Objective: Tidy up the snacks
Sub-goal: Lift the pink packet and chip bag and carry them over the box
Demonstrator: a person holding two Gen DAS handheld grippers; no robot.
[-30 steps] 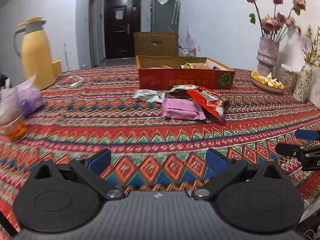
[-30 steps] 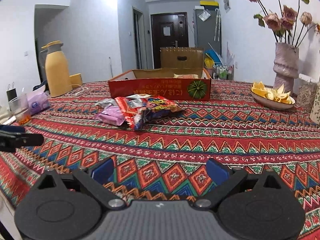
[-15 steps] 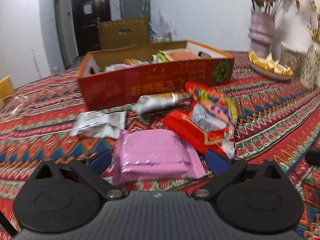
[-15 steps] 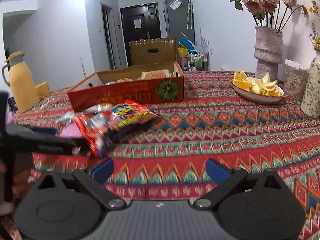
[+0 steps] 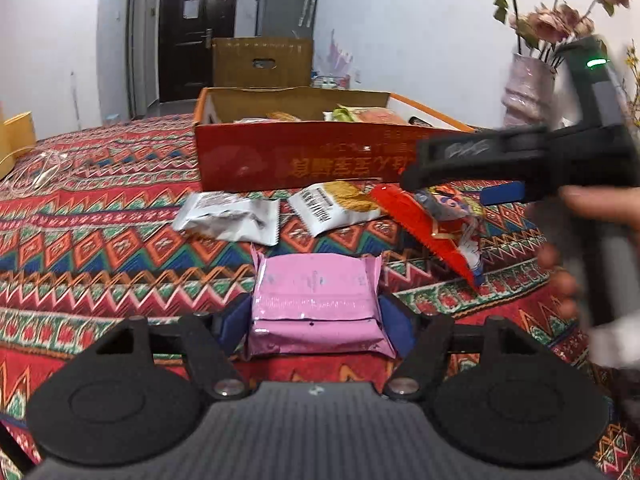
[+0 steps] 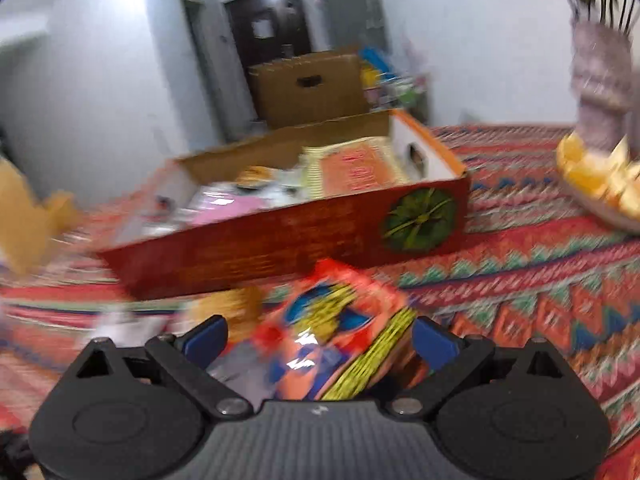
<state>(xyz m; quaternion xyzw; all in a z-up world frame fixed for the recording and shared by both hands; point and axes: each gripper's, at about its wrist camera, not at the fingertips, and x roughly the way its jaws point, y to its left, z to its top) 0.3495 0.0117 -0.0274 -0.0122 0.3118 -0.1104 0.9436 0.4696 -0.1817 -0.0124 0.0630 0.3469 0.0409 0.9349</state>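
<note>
Both grippers have closed in on the snack pile since half a second ago. Left gripper (image 5: 316, 318) jaws squeeze the glossy pink foil packet (image 5: 316, 300) on the woven table (image 5: 100, 264). Right gripper (image 6: 320, 336) jaws straddle the crinkly red bag (image 6: 340, 332) before the cardboard box (image 6: 280, 248); grip unclear.

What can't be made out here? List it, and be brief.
- Right wrist view: motion blur hides whether the right claw grips the red snack bag.
- Left wrist view: the red box wall hides most of its contents.
- Left wrist view: the left claw hides the pink packet sides.
</note>
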